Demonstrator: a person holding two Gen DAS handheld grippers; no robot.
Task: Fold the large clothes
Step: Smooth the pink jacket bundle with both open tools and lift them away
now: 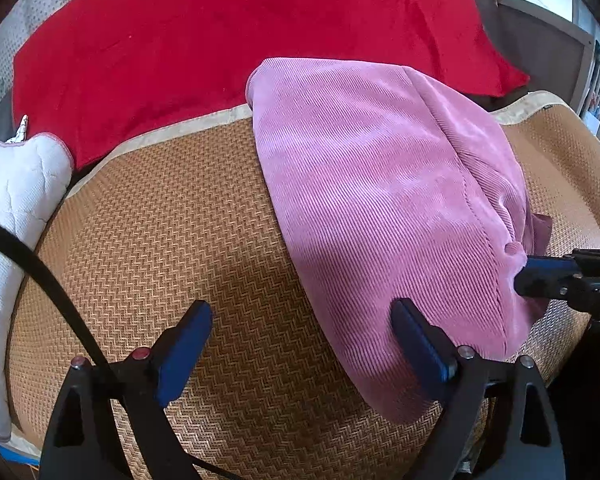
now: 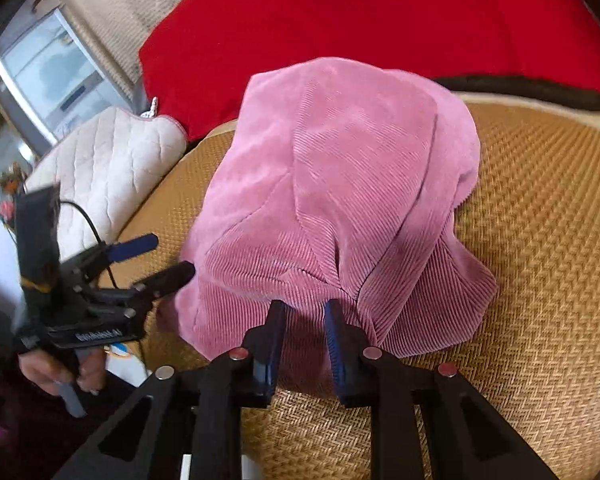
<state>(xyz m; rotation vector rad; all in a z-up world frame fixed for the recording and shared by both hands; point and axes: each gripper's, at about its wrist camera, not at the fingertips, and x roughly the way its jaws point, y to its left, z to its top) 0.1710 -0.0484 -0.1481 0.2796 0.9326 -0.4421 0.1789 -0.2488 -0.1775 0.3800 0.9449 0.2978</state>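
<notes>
A pink corduroy garment [image 1: 380, 200] lies folded in a compact bundle on a woven tan mat [image 1: 180, 240]; it also shows in the right wrist view [image 2: 340, 200]. My left gripper [image 1: 302, 344] is open wide at the garment's near left edge, one finger on the mat, the other over the cloth. It shows from the side in the right wrist view [image 2: 160, 258]. My right gripper [image 2: 305, 320] has its jaws narrowly apart around a fold of the garment's near edge. Its tips show at the right in the left wrist view [image 1: 524, 276], touching the cloth.
A red blanket [image 1: 220, 40] lies behind the mat. A white quilted cushion [image 1: 8, 208] sits at the mat's left side, also in the right wrist view [image 2: 108, 168]. A black cable [image 1: 40, 272] runs past the left gripper. Furniture and a window stand beyond.
</notes>
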